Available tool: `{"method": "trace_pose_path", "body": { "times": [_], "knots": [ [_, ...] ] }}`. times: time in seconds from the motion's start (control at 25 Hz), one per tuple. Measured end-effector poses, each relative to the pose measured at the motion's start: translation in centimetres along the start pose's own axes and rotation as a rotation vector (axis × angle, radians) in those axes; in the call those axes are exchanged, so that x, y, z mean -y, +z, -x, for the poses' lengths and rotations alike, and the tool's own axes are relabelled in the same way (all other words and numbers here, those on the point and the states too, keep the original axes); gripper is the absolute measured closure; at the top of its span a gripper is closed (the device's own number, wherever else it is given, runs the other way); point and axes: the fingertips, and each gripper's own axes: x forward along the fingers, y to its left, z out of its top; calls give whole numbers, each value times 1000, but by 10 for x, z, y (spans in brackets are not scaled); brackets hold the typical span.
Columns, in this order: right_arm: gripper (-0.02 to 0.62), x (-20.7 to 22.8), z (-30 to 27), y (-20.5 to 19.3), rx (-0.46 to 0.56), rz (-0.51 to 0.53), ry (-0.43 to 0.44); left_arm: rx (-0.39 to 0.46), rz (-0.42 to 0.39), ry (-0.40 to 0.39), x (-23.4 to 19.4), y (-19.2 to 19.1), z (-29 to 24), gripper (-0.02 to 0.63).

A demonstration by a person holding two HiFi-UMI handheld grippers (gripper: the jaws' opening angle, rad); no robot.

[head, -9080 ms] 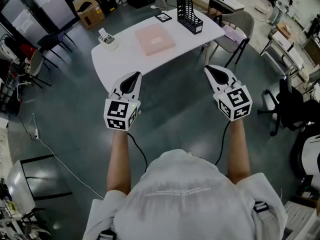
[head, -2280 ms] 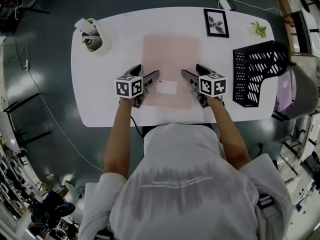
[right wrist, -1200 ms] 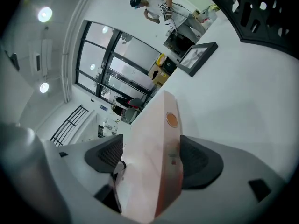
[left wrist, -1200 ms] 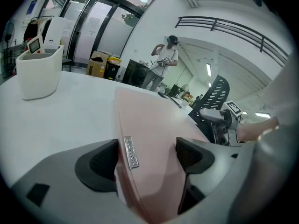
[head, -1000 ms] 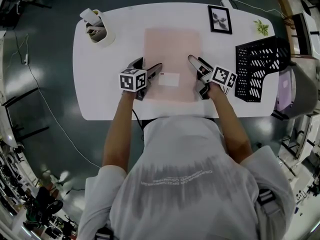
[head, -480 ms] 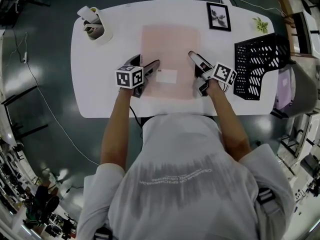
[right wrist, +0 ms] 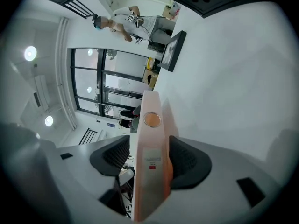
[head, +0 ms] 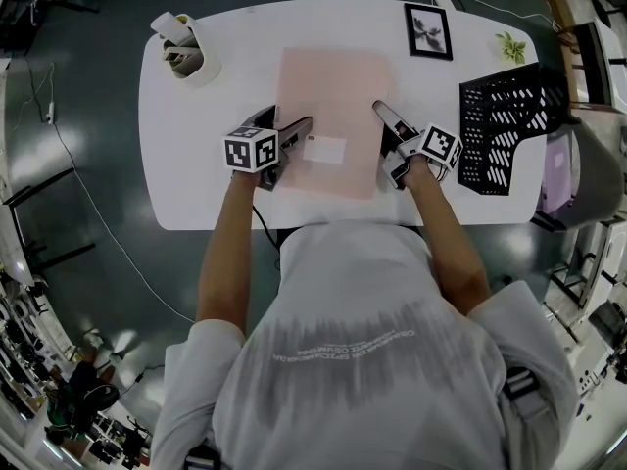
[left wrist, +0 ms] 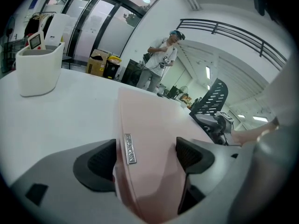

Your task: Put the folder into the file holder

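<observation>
A pink folder lies flat on the white table. The black mesh file holder stands at the table's right end. My left gripper is at the folder's left edge. In the left gripper view the folder fills the gap and both pads meet it, so the left gripper is shut on it. My right gripper is at the folder's right edge, rolled on its side. Its jaws are closing round the folder's labelled edge, with a thin gap at one pad.
A white pen cup sits at the table's far left corner. A framed picture and a small plant stand at the far right, behind the file holder. A chair is beyond the right end. A person stands far off.
The right gripper has shifted slightly along the folder's right edge. The left gripper and the folder have hardly moved.
</observation>
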Motion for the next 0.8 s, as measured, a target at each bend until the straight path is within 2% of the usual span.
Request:
{"method": "trace_pose_path", "body": {
  "times": [0.16, 0.36, 0.52, 0.6, 0.8],
  "knots": [
    [342, 0, -3, -10, -54, 14, 11, 0, 8, -9, 1, 0, 0, 196],
    [365, 1, -7, -10, -96, -41, 49, -1, 12, -9, 0, 0, -1, 196],
    [387, -1, -8, -16, -170, -19, 82, -9, 16, -23, 0, -1, 0, 198],
    [385, -5, -7, -17, -200, 36, 97, -17, 26, -43, 1, 0, 1, 197],
    [363, -17, -1, -20, -255, 253, 116, -53, 42, -136, 7, -2, 5, 196]
  ]
}}
